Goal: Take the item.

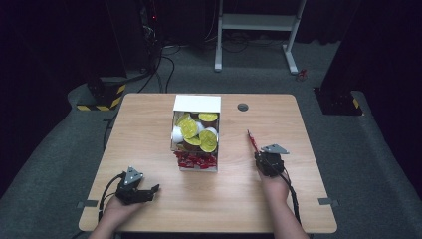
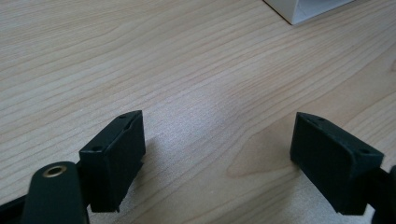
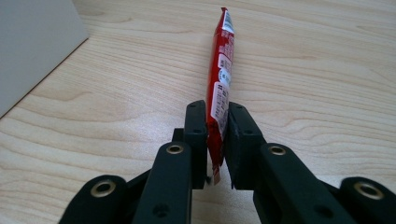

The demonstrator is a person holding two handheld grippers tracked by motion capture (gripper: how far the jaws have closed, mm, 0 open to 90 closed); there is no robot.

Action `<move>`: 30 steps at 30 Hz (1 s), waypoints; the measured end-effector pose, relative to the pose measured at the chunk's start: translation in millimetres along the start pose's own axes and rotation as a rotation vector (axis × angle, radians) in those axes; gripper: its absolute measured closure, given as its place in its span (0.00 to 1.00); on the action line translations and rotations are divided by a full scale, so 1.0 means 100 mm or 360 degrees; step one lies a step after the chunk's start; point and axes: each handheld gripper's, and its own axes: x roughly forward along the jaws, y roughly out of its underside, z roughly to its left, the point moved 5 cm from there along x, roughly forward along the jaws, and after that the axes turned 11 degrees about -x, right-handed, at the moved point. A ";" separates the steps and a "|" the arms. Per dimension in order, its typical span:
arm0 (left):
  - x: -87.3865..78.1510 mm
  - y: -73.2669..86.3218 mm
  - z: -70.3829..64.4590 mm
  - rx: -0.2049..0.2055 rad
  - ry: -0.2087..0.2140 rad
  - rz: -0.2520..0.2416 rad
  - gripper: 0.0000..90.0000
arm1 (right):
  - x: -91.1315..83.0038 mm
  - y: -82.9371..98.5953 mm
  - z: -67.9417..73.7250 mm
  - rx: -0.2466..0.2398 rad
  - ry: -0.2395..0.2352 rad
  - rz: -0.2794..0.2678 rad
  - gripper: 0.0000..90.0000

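A white box stands mid-table, with yellow-lidded cups in its back part and red packets in its front part. My right gripper is at the box's right, shut on a thin red packet that sticks out forward. In the right gripper view the red packet stands on edge between the jaws of the gripper. My left gripper rests near the front left edge, open and holding nothing. In the left gripper view its gripper shows bare table between the fingers.
The wooden table has a round grommet hole at its back right. A corner of the white box shows at the top of the left gripper view, and its side wall at the left of the right gripper view.
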 end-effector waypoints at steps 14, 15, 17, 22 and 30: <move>0.00 0.00 0.00 0.0000 -0.0001 0.0000 0.21 | 0.02 -0.05 0.03 0.0026 -0.0015 -0.0023 0.72; 0.00 0.00 0.00 0.0000 -0.0001 0.0000 0.21 | 0.02 -0.05 0.03 0.0022 -0.0013 -0.0029 0.68; 0.00 0.00 0.00 0.0001 -0.0001 0.0000 0.21 | 0.02 -0.07 0.04 0.0025 -0.0014 -0.0027 0.62; 0.00 0.00 0.00 0.0000 -0.0001 0.0000 0.21 | 0.01 -0.10 0.07 0.0028 -0.0033 -0.0028 0.53; 0.00 0.00 0.00 0.0000 -0.0002 0.0000 0.21 | 0.00 -0.13 0.11 0.0009 -0.0057 -0.0031 0.45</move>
